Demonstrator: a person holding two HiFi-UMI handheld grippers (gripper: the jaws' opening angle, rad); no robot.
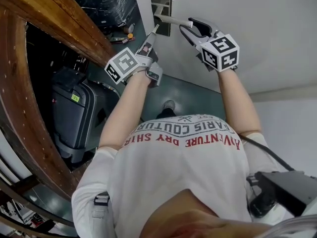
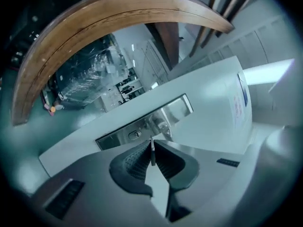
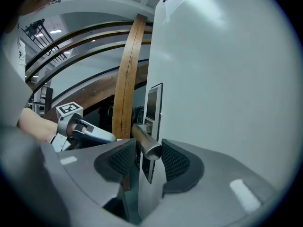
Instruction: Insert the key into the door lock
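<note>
My left gripper [image 2: 152, 148] is shut on a thin metal key [image 2: 152, 152] that sticks out edge-on between the pads. The key's tip points at the keyhole [image 2: 136, 134] in the steel lock plate [image 2: 180, 107], a short gap away. In the head view the left gripper [image 1: 154, 29] sits just left of the door handle [image 1: 171, 20]. My right gripper [image 3: 147, 157] has its ribbed pads on both sides of the round handle [image 3: 144, 140], closed on its free end. The left gripper [image 3: 87, 131] also shows at the left of the right gripper view.
The white door [image 3: 222, 79] fills the right side. A curved wooden banister [image 1: 64, 24] runs along the left, with a dark suitcase [image 1: 74, 118] below it. A plastic-wrapped stack [image 2: 85, 84] stands further back on the floor.
</note>
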